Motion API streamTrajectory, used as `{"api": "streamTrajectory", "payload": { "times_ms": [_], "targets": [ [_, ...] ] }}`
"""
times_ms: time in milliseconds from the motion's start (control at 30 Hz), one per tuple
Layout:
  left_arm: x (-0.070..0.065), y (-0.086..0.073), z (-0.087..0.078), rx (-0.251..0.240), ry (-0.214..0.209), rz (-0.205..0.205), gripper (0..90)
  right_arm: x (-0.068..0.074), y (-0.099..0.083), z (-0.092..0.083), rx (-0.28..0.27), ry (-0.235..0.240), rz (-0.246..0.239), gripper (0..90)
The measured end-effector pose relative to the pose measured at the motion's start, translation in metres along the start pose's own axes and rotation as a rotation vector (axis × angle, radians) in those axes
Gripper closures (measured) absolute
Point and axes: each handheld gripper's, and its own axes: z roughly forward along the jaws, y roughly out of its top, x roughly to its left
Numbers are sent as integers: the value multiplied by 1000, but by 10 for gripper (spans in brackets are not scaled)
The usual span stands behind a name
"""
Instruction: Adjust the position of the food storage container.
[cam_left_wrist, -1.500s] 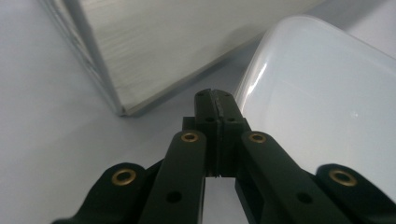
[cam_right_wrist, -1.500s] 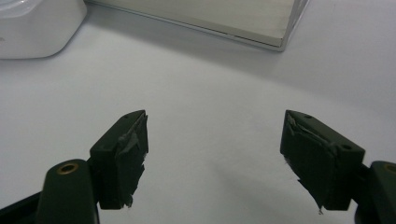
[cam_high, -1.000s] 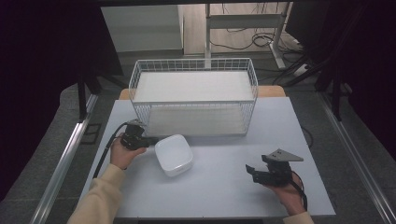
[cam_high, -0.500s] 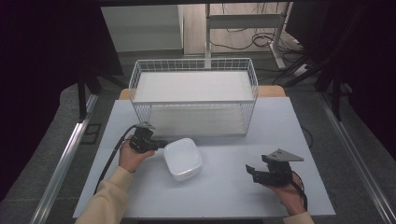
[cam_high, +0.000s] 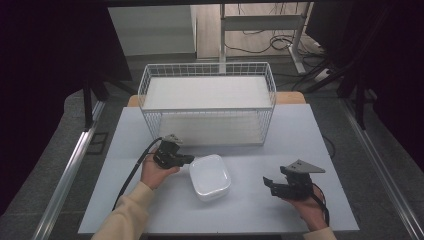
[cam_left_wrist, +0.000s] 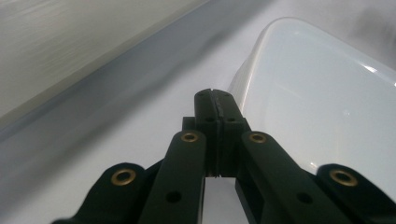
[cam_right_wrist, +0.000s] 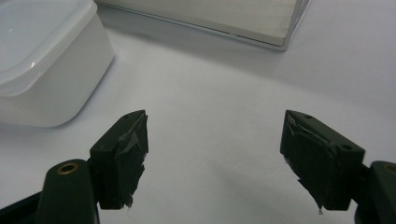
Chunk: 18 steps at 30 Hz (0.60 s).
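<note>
The left gripper (cam_high: 186, 159) has its jaws pressed together with nothing between them, their closed tip against the left side of the white, rounded-square plastic container (cam_high: 210, 176); that container sits on the white tabletop (cam_high: 250, 210) in front of the white wire basket (cam_high: 207, 102), between the two hands; from here it looks like a sideways push toward the right gripper (cam_high: 272, 184), whose jaws stand wide apart and hold nothing, resting well to the container's right; to do this well I would keep the closed tip low on the container's wall and near its middle, so it slides straight and does not spin or tip; slow and steady, stopping short of the waiting open jaws.
</note>
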Motion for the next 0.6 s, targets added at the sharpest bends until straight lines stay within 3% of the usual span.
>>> {"api": "streamTrajectory", "payload": {
  "times_ms": [133,267,400,600],
  "targets": [
    [0,1,-5,-9,55,1,900,-1,0,0,-1,0,1,235],
    [1,-2,-25,-32,78,-11,900,-1,0,-1,-3,0,4,235],
    [-2,-16,-43,-37,88,-33,899,-1,0,-1,-3,0,3,235],
    [-13,-38,-56,-54,63,-60,898,1,0,0,-2,-2,0,235]
  ]
}}
